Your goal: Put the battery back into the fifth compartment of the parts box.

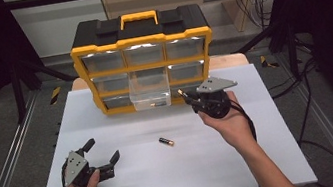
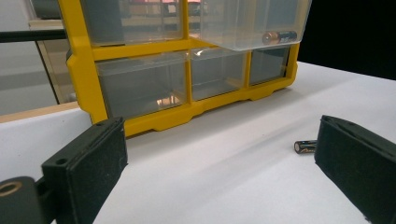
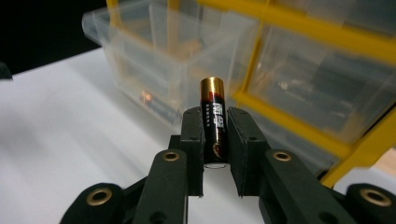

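Note:
My right gripper (image 3: 215,126) is shut on a black and gold battery (image 3: 214,119), which stands up between the pads. In the high view that right gripper (image 1: 186,95) hovers just right of the pulled-out clear drawer (image 1: 150,92) of the yellow and black organizer (image 1: 141,42). One battery (image 2: 279,37) lies inside that drawer. Another battery (image 1: 166,142) rests on the white table (image 1: 246,162), also seen as the loose battery (image 2: 304,146) beside a pad. My left gripper (image 1: 101,152) sits open at the table's front left, nothing between its fingers.
The organizer stands at the table's back edge with rows of closed clear drawers (image 1: 103,62). Dark frame rails (image 1: 4,169) run along both sides of the table. Cables (image 1: 304,81) hang at the right.

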Motion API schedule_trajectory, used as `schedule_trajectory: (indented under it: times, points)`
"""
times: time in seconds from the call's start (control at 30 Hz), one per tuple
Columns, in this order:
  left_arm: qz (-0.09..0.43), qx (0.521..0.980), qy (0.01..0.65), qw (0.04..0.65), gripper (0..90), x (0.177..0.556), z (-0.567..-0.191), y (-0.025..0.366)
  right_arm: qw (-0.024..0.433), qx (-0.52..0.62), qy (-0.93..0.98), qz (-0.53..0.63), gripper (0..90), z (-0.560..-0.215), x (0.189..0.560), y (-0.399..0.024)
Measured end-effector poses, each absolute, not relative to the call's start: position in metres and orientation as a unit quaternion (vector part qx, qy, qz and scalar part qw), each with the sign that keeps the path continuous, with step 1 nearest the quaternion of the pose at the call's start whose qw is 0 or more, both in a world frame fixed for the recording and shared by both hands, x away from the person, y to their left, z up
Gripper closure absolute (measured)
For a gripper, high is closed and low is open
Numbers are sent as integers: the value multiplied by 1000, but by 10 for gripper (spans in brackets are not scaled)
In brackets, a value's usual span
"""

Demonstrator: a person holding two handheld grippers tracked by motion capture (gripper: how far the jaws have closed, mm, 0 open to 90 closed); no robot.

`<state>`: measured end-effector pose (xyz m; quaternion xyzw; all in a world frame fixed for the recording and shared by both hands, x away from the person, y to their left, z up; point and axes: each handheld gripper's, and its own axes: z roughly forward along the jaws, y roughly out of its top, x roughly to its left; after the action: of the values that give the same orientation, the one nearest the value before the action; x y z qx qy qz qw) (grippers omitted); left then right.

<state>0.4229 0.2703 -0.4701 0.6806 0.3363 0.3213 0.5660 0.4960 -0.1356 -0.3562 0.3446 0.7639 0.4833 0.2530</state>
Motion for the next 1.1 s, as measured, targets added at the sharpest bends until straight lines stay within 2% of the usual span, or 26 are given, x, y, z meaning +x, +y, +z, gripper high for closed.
schedule_trajectory:
  times: [0.47, 1.1]
  points:
    - [321, 677, 338, 569, 26, 423, -469, 271, 274, 320, 758, 498, 771, -293, 516, -115]
    - [322, 675, 340, 571, 26, 421, -468, 272, 264, 314, 770, 489, 771, -274, 539, -90]
